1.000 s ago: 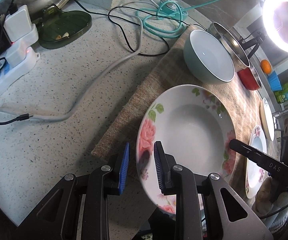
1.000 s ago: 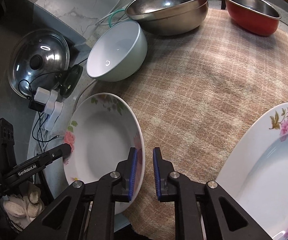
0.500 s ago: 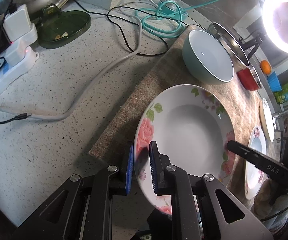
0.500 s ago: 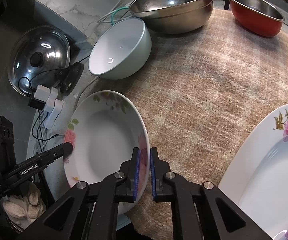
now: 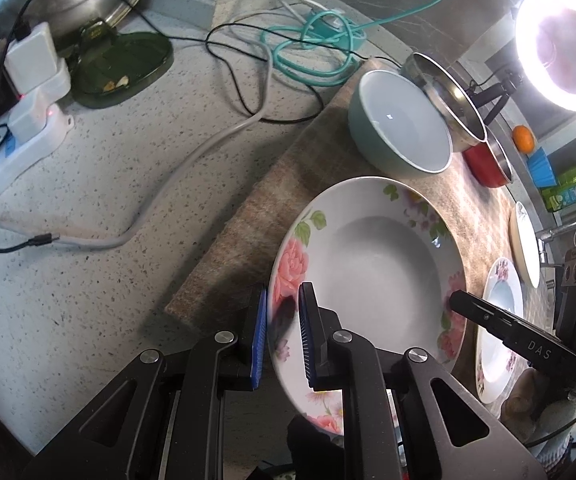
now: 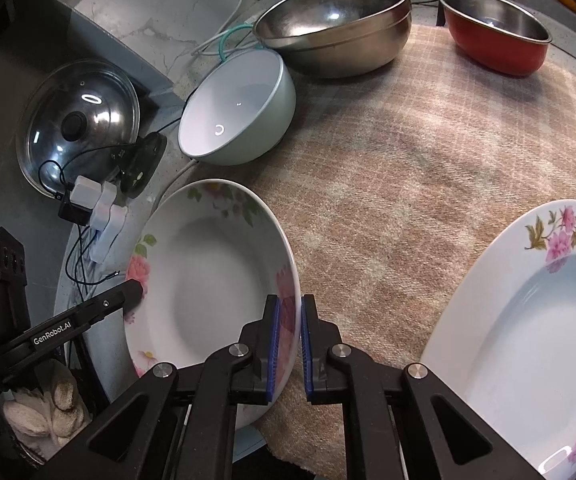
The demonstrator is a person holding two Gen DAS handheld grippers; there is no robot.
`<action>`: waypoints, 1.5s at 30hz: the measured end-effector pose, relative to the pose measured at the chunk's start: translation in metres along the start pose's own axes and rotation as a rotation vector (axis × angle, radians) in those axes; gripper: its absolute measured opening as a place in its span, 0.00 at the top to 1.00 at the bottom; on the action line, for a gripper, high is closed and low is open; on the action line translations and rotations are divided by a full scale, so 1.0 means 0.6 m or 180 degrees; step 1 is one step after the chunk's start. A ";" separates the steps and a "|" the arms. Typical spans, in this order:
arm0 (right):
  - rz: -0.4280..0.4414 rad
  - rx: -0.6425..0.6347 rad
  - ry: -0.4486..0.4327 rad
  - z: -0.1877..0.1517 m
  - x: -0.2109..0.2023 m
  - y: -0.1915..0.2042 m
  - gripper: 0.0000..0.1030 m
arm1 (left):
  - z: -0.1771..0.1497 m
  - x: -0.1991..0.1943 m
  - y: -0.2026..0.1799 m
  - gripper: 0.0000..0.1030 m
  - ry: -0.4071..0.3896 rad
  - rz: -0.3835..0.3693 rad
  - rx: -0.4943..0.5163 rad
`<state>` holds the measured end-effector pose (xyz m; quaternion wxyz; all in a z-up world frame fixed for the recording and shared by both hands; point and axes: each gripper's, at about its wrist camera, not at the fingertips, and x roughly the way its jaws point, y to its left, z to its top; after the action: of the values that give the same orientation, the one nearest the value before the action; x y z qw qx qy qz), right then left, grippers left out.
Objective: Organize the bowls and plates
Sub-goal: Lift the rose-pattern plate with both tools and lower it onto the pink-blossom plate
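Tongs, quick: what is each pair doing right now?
Left tongs: closed on the flowered plate, at its near-left rim.
Right tongs: closed on the same plate's opposite rim.

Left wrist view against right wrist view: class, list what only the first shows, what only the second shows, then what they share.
Only the left wrist view: the ring light, an orange, the green dish-soap bottle and a small plate with a tan rim.

Only the right wrist view: the knob of the glass pot lid, seen whole.

Both: the rose-patterned deep plate, with the left tongs and right tongs each shut on its rim, the mint bowl, steel bowl and red bowl.
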<state>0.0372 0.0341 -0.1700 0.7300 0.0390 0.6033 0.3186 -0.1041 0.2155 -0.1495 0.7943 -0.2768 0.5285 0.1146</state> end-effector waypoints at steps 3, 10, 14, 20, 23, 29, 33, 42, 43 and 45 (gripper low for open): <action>0.0010 0.0047 -0.0043 -0.002 -0.013 -0.009 0.91 | 0.003 -0.004 -0.012 0.87 -0.0020 -0.0024 0.0035; 0.0012 0.0158 -0.0150 -0.008 -0.053 -0.036 0.91 | 0.013 -0.011 -0.054 0.87 -0.0061 -0.0092 0.0216; -0.0018 0.0255 -0.0213 -0.017 -0.078 -0.061 0.91 | 0.014 -0.006 -0.084 0.87 -0.0041 -0.0159 0.0325; -0.0071 0.0464 -0.0302 -0.031 -0.114 -0.107 0.91 | 0.010 0.005 -0.141 0.87 0.0011 -0.0268 0.0525; -0.0119 0.0557 -0.0355 -0.041 -0.133 -0.129 0.91 | 0.004 0.013 -0.171 0.87 0.0044 -0.0314 0.0632; -0.0191 0.0736 -0.0421 -0.064 -0.162 -0.174 0.91 | -0.004 0.033 -0.223 0.87 0.0135 -0.0387 0.0832; -0.0239 0.0868 -0.0453 -0.083 -0.179 -0.206 0.91 | -0.012 0.046 -0.254 0.87 0.0208 -0.0420 0.0952; -0.0342 0.1069 -0.0511 -0.113 -0.208 -0.260 0.91 | -0.034 0.075 -0.318 0.87 0.0320 -0.0475 0.1165; -0.0353 0.1087 -0.0511 -0.117 -0.210 -0.265 0.91 | -0.036 0.078 -0.322 0.87 0.0333 -0.0480 0.1180; -0.0372 0.1125 -0.0513 -0.122 -0.212 -0.274 0.91 | -0.041 0.084 -0.333 0.87 0.0358 -0.0486 0.1223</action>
<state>0.0312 -0.1858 -0.1531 0.7750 0.1568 0.5907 0.1606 -0.0072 0.0324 -0.1384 0.8081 -0.1655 0.5617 -0.0643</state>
